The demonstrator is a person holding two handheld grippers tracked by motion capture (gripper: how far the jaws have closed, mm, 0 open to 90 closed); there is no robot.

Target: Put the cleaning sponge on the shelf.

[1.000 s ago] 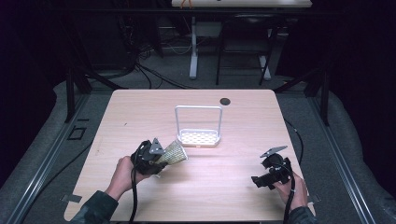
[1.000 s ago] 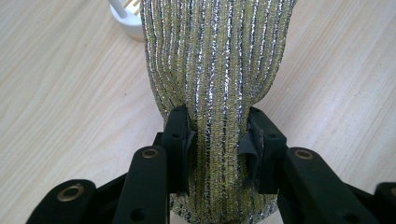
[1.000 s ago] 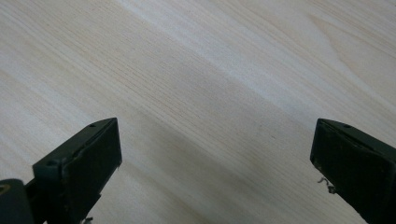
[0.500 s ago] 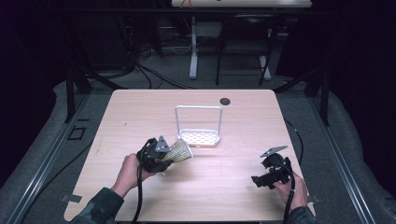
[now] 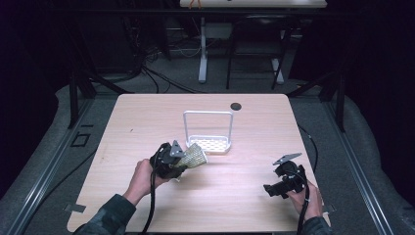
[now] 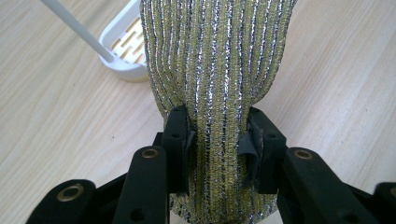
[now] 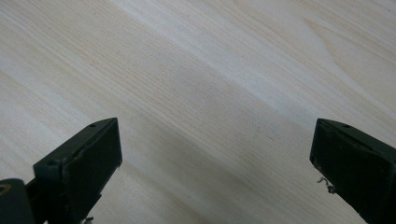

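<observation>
The left gripper [image 5: 182, 160] has its two black jaws clamped on a gold-and-silver striped metallic scouring pad [image 5: 194, 156], pinching it at the middle so the mesh bulges out ahead of the jaws. In the high view the pad hangs just in front of the white plastic sponge holder with a tall wire-like frame [image 5: 209, 144], on its near-left side, close to its rim but apparently not yet over its slotted tray. The left gripper view shows the scouring pad [image 6: 219, 79] rising between the jaws, with a corner of the white holder [image 6: 122, 51] just beyond it on the left.

The step in hand looks like carrying the pad to the holder. The next move probably calls for bringing the pad forward and slightly right until it sits above the tray, lowering it inside the rim, then opening the jaws.

The right gripper [image 5: 281, 182] rests well to the right of the holder, near the front edge of the pale wooden tabletop [image 5: 147, 112], its jaws spread wide with nothing between them; its own view shows bare wood [image 7: 210, 93].

The pad's far end is cut off at the top of the left gripper view, and whether its underside touches the tabletop cannot be told. A small dark round spot [image 5: 236, 105] behind the holder is too small to identify.
</observation>
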